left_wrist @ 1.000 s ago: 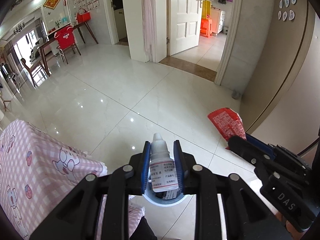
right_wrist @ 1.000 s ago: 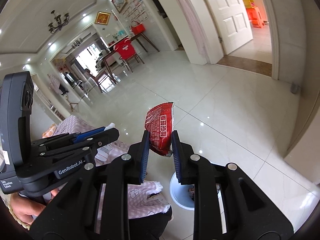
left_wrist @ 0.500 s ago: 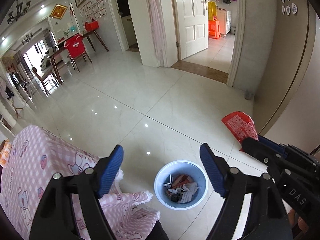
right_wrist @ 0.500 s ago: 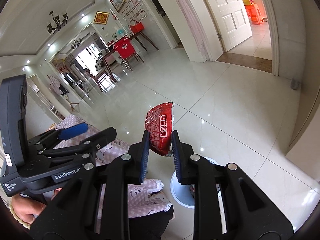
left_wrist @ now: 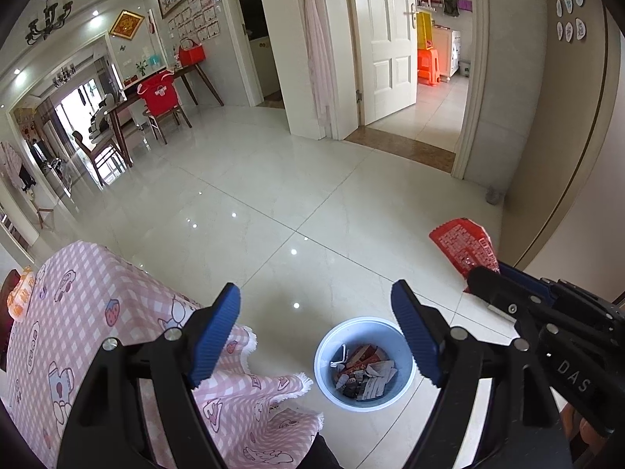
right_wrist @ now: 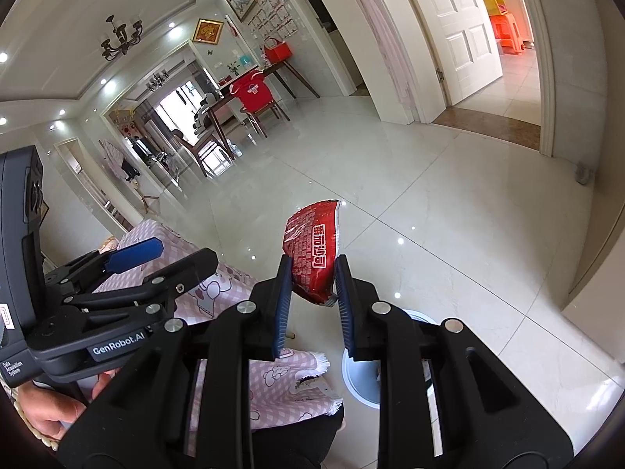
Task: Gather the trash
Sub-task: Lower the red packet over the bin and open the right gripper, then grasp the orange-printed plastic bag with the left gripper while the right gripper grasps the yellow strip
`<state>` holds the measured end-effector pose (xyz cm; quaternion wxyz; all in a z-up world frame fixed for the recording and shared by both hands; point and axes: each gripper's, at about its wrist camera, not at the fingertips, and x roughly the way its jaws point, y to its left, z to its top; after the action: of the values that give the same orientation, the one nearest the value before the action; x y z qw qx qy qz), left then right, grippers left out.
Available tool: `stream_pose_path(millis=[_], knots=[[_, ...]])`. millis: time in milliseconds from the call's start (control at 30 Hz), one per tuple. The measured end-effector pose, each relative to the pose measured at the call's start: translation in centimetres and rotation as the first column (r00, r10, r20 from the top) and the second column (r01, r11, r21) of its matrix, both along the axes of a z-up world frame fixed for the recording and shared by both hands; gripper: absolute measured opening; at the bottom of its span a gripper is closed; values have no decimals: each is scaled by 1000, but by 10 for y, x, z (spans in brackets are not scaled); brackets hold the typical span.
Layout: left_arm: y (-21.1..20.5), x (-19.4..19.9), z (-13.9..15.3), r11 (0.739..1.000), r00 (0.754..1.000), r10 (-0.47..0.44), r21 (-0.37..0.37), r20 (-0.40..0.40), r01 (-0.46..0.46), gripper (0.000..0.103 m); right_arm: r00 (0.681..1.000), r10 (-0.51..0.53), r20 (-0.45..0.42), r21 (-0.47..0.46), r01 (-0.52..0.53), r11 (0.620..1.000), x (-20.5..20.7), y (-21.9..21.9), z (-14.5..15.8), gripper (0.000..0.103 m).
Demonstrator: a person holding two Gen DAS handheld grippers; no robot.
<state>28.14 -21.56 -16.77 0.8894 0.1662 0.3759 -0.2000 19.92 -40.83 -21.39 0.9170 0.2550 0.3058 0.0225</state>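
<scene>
A light blue trash bin (left_wrist: pixel 365 363) stands on the floor, holding paper scraps and wrappers. My left gripper (left_wrist: pixel 316 330) hangs open above and just left of it, with nothing between its blue pads. My right gripper (right_wrist: pixel 312 301) is shut on a red snack wrapper (right_wrist: pixel 314 252), which sticks up from the pads; the same wrapper (left_wrist: pixel 465 246) shows at the right of the left wrist view. The bin's rim (right_wrist: pixel 351 375) peeks out below the right gripper's fingers. The left gripper (right_wrist: pixel 156 258) also appears at the left of the right wrist view, held by a hand (right_wrist: pixel 50 410).
A table under a pink checked cloth (left_wrist: pixel 78 332) fills the lower left, its corner next to the bin. Glossy tiled floor (left_wrist: pixel 273 195) stretches ahead to a white door (left_wrist: pixel 390 47) and a dining table with chairs (left_wrist: pixel 156 97). A beige wall (left_wrist: pixel 566 156) runs along the right.
My left gripper opened and let go of the small white dropper bottle, which is gone from between its pads. The left view lifted slightly. The right gripper kept its hold on the wrapper.
</scene>
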Motion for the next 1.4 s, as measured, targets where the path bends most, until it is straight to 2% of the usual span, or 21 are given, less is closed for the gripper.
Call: stream_pose_path(millis=[67, 133, 167, 567, 800, 967, 1100, 1233, 1400], knots=[[4, 2, 0, 1000, 1000, 5, -3, -1, -5, 78, 1000, 0, 1, 3, 0, 1000, 3, -1, -2, 25], [8, 5, 0, 1000, 1000, 12, -8, -3, -12, 78, 1000, -15, -5, 16, 15, 1000, 8, -5, -5, 47], [10, 6, 0, 1000, 1000, 16, -11, -5, -16, 78, 1000, -24, -5, 22, 24, 999, 8, -5, -6, 61], [27, 13, 0, 999, 999, 28, -37, -20, -28, 78, 1000, -31, 1, -7, 31, 999, 12, 3, -1, 61], [57, 16, 11, 997, 999, 53, -54, -11, -53, 79, 1000, 29, 4, -31, -28, 999, 23, 37, 12, 61], [110, 27, 24, 992, 993, 117, -56, 18, -115, 79, 992, 128, 17, -51, -127, 991, 42, 87, 27, 61], [169, 35, 35, 982, 981, 184, -39, 57, -182, 82, 971, 237, 32, -83, -233, 969, 62, 144, 43, 61], [244, 47, 44, 956, 952, 294, -38, 87, -292, 83, 935, 353, 24, -122, -348, 930, 88, 208, 58, 61], [340, 69, 47, 897, 892, 443, -63, 96, -438, 83, 886, 464, -1, -172, -458, 872, 123, 286, 69, 61]])
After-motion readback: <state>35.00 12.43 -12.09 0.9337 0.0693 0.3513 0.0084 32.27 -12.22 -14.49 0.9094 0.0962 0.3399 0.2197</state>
